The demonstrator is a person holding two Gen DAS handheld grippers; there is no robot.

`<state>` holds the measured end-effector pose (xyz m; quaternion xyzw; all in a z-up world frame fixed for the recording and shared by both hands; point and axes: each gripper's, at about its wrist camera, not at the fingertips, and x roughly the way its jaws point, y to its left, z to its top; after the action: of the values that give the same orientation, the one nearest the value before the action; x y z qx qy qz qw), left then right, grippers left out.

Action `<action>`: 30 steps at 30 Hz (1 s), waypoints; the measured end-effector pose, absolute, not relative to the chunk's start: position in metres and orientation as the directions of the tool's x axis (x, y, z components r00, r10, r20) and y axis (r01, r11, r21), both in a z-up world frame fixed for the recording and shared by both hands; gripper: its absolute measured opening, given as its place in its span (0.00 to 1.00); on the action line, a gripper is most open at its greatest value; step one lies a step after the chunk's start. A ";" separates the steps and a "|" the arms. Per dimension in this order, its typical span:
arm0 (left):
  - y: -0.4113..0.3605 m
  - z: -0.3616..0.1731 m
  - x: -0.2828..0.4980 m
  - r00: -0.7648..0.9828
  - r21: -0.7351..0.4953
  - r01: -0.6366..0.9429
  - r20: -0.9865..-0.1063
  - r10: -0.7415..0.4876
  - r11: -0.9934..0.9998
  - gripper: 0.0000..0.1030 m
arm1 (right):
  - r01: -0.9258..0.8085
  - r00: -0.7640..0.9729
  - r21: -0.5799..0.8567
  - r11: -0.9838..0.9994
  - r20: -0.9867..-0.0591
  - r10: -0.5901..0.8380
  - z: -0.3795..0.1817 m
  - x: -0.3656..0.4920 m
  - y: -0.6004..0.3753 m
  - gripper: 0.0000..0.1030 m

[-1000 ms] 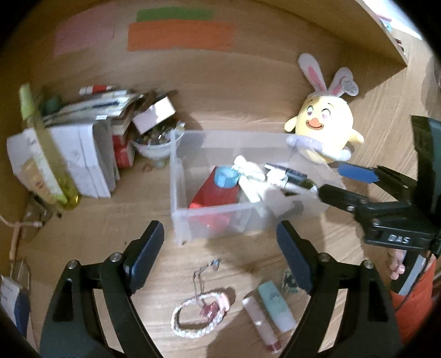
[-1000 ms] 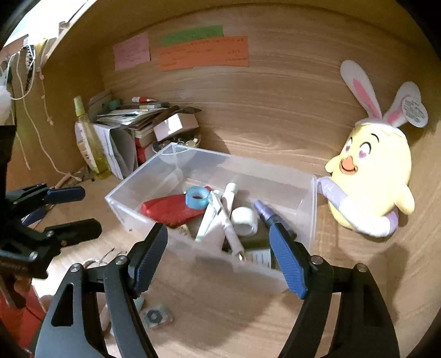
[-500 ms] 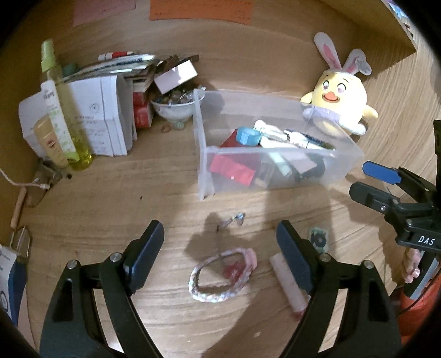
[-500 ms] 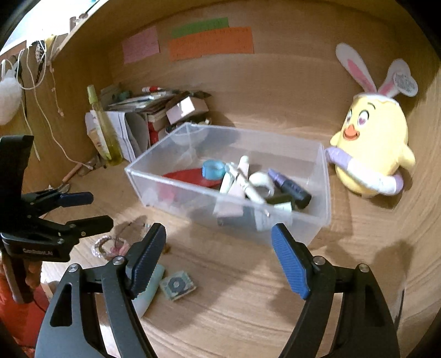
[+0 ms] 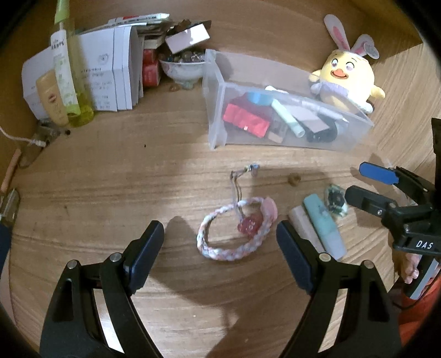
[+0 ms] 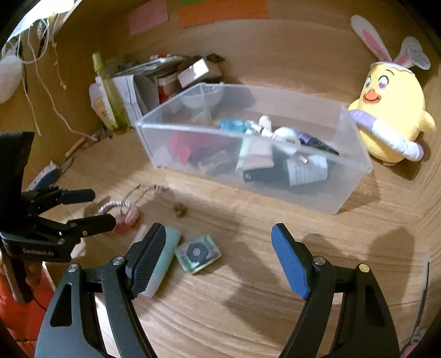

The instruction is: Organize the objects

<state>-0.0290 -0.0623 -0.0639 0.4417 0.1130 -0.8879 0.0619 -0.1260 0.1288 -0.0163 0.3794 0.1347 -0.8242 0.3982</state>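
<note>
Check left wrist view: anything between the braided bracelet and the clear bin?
Left wrist view: between braided pastel bracelet and clear plastic bin lies only a small metal charm on bare wood.

- Work surface: a wooden desktop with a horizontal grain. It fills the lower part of both views.
- Back wall: a wooden panel in the same tone rises directly behind the desktop.
- Side walls: a wooden side panel closes the right edge; another wooden side panel closes the left edge.
- Wall notes: 1 pink paper note and 1 orange paper note are fixed flat on the back panel, side by side.
- Lighting: a bright patch lies on the desktop centre; soft dark shadows fall across the wood nearer the cameras.
- Upper left corner: a bright area shows beyond the left panel.
</note>
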 end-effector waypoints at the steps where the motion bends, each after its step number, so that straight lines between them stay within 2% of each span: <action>1: -0.062 -0.067 -0.029 -0.597 -0.147 0.210 -0.802 -0.008 -0.967 0.81 | 0.760 -0.390 0.080 -0.645 -0.738 -0.551 -0.019 -0.125 0.129 0.74; 8: -0.049 -0.068 -0.030 -0.602 -0.114 0.179 -0.799 -0.017 -0.977 0.81 | 0.777 -0.376 0.052 -0.628 -0.761 -0.528 -0.030 -0.119 0.130 0.73; 13: -0.043 -0.070 -0.034 -0.596 -0.073 0.179 -0.801 -0.049 -0.981 0.81 | 0.800 -0.356 0.039 -0.598 -0.771 -0.527 -0.034 -0.119 0.124 0.55; 20: -0.047 -0.067 -0.033 -0.599 -0.084 0.192 -0.799 -0.049 -0.978 0.81 | 0.815 -0.334 0.050 -0.578 -0.773 -0.538 -0.037 -0.124 0.122 0.41; 23: -0.049 -0.064 -0.033 -0.607 -0.098 0.194 -0.794 -0.041 -0.976 0.81 | 0.822 -0.322 0.055 -0.566 -0.776 -0.542 -0.037 -0.126 0.119 0.31; 28: -0.053 -0.057 -0.034 -0.627 -0.143 0.200 -0.779 -0.014 -0.969 0.81 | 0.826 -0.330 0.045 -0.562 -0.771 -0.545 -0.038 -0.125 0.117 0.31; 30: -0.057 -0.054 -0.035 -0.634 -0.173 0.201 -0.773 0.007 -0.964 0.76 | 0.826 -0.327 0.049 -0.562 -0.770 -0.548 -0.038 -0.125 0.118 0.31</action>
<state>-0.0349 -0.0565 -0.0544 0.4244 0.1224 -0.8955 0.0541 -0.1252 0.1183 -0.0377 0.3870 0.1795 -0.7944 0.4323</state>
